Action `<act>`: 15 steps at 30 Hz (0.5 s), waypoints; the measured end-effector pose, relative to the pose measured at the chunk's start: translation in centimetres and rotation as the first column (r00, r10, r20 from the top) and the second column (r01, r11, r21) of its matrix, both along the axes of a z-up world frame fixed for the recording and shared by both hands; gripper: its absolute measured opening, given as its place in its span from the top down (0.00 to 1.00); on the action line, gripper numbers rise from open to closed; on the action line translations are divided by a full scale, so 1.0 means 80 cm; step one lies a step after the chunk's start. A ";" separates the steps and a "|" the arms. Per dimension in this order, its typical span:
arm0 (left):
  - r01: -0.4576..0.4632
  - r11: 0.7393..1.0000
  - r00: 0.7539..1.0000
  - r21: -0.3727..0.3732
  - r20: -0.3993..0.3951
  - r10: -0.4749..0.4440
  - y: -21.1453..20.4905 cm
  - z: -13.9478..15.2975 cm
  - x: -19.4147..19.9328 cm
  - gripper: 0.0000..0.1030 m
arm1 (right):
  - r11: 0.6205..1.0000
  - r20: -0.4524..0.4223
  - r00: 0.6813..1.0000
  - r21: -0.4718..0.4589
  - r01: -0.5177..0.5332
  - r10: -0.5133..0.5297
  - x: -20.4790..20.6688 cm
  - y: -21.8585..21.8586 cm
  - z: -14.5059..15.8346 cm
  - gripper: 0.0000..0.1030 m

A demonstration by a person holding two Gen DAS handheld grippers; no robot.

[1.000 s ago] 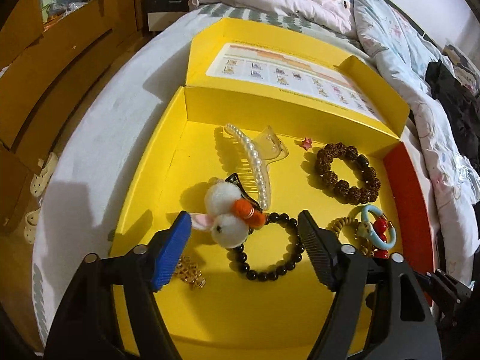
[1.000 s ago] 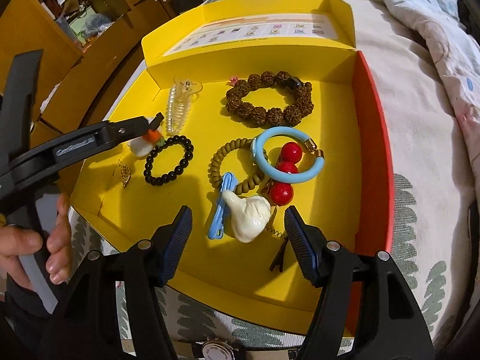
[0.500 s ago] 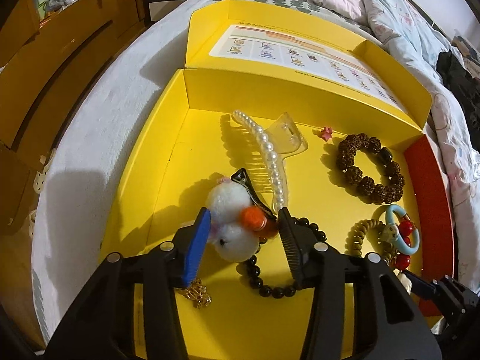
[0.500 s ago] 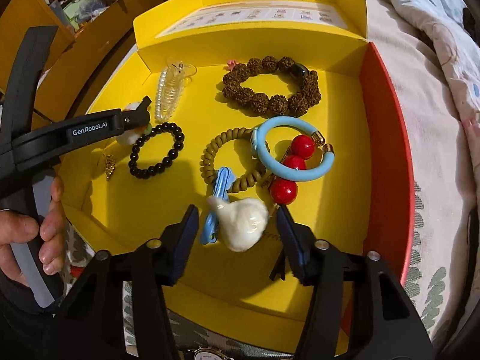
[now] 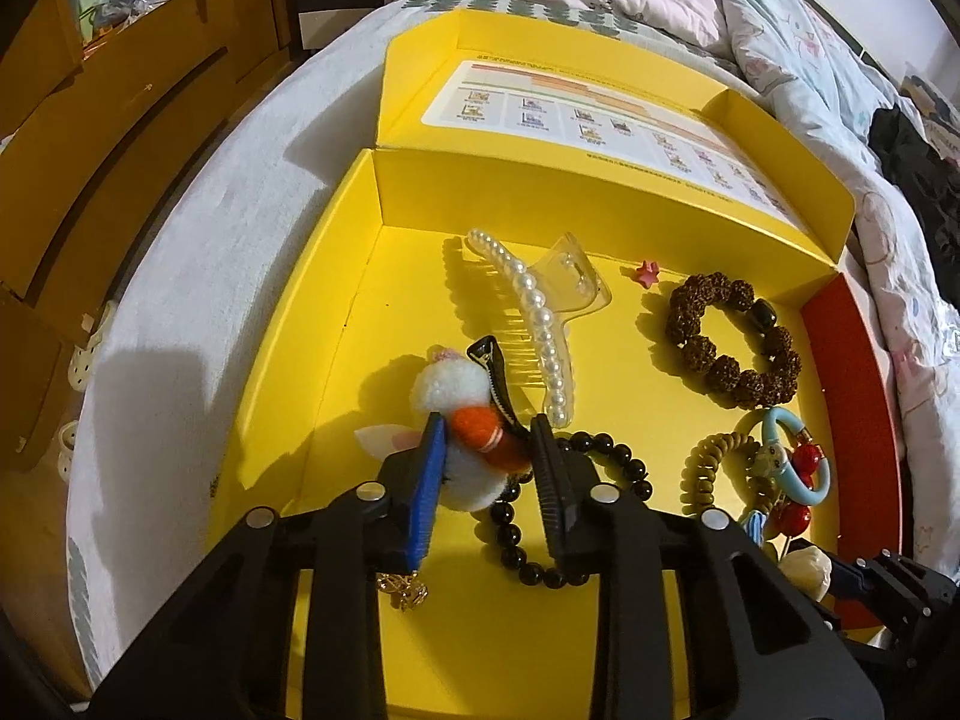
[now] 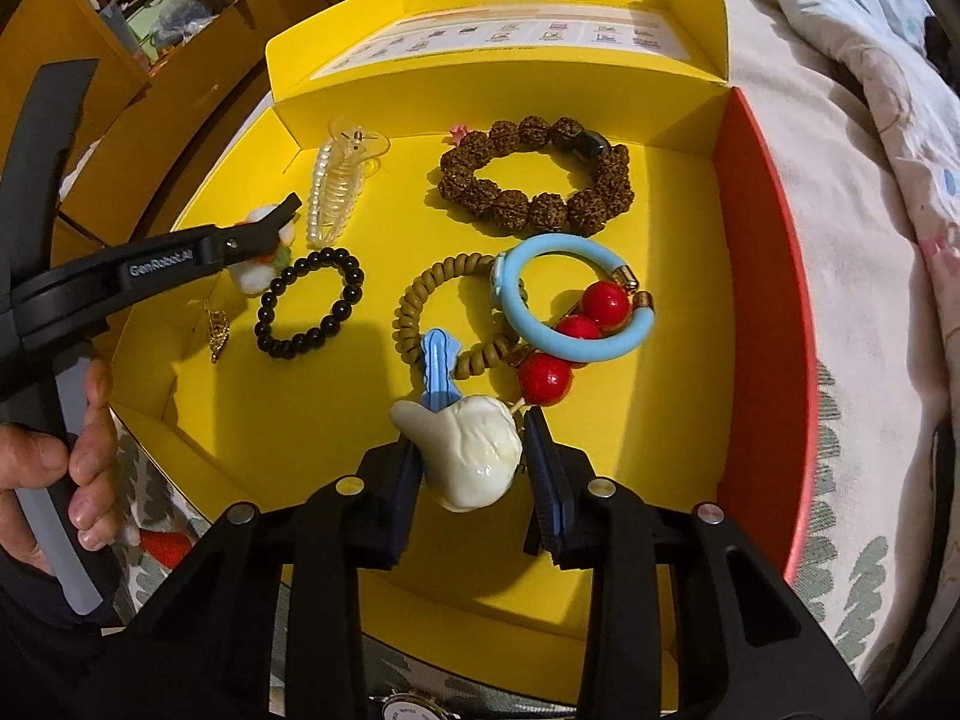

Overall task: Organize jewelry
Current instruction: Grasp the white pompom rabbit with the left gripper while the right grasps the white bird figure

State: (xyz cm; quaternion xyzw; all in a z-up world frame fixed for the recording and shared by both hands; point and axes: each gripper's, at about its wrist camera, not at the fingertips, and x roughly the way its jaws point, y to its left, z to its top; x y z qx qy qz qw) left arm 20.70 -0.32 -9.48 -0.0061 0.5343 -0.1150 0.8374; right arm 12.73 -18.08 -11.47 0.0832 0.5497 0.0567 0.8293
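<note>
An open yellow box [image 5: 336,324] [image 6: 654,408] on the bed holds the jewelry. My left gripper [image 5: 487,450] is shut on a white pom-pom hair clip with an orange carrot [image 5: 462,414], low in the box's left part; it also shows in the right wrist view [image 6: 264,240]. My right gripper [image 6: 471,441] is shut on a cream-white charm on a blue clip [image 6: 468,456] near the box's front edge. A black bead bracelet [image 5: 540,516] [image 6: 309,303] lies beside the pom-pom clip.
In the box lie a pearl claw clip [image 5: 540,312], a brown seed bracelet [image 6: 534,180], a coiled olive hair tie [image 6: 432,312], a light blue ring with red balls [image 6: 576,312], a gold trinket [image 5: 405,588] and a pink star [image 5: 647,273]. Bedding lies right, wooden drawers left.
Both grippers moved forward and down and their jaws closed: the left onto the pom-pom clip, the right onto the white charm clip.
</note>
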 end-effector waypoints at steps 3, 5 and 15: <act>-0.010 1.000 1.000 -0.018 0.007 0.010 0.006 0.008 -0.001 0.74 | 1.000 0.007 1.000 0.015 0.003 -0.003 -0.003 -0.003 0.006 0.67; -0.013 0.999 1.000 -0.031 0.016 0.014 0.011 0.015 -0.003 0.75 | 0.999 0.018 1.000 0.035 0.009 -0.010 -0.006 -0.008 0.013 0.67; -0.006 0.998 0.997 -0.056 0.077 0.010 0.015 0.047 -0.021 0.75 | 0.996 0.074 0.997 0.092 0.012 -0.019 -0.024 -0.015 0.052 0.67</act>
